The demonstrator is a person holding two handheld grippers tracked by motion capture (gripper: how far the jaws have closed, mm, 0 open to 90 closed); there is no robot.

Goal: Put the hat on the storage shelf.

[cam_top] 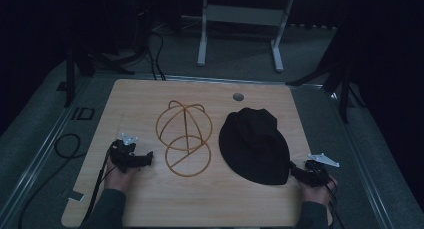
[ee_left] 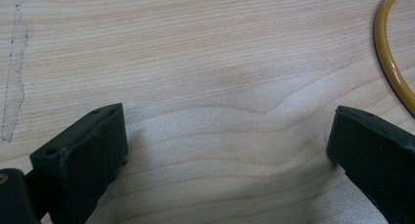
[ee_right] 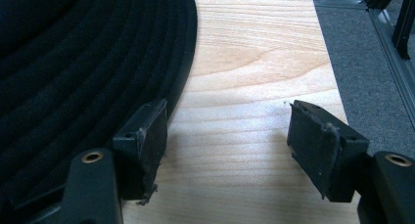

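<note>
A black hat (cam_top: 256, 146) with a stitched, ribbed brim lies flat on the tabletop (cam_top: 150, 199), right of a yellow wire frame (cam_top: 183, 137). The right tool (ee_right: 227, 148), wide, sits at its brim; the left tool (ee_left: 227, 158) is wide, empty.

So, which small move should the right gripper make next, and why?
Probably slide the right gripper a little toward the black hat so the brim enters between the jaws. They stand open on bare table, with the brim just beside one jaw and nothing held yet. The wire hat stand waits nearby.
</note>
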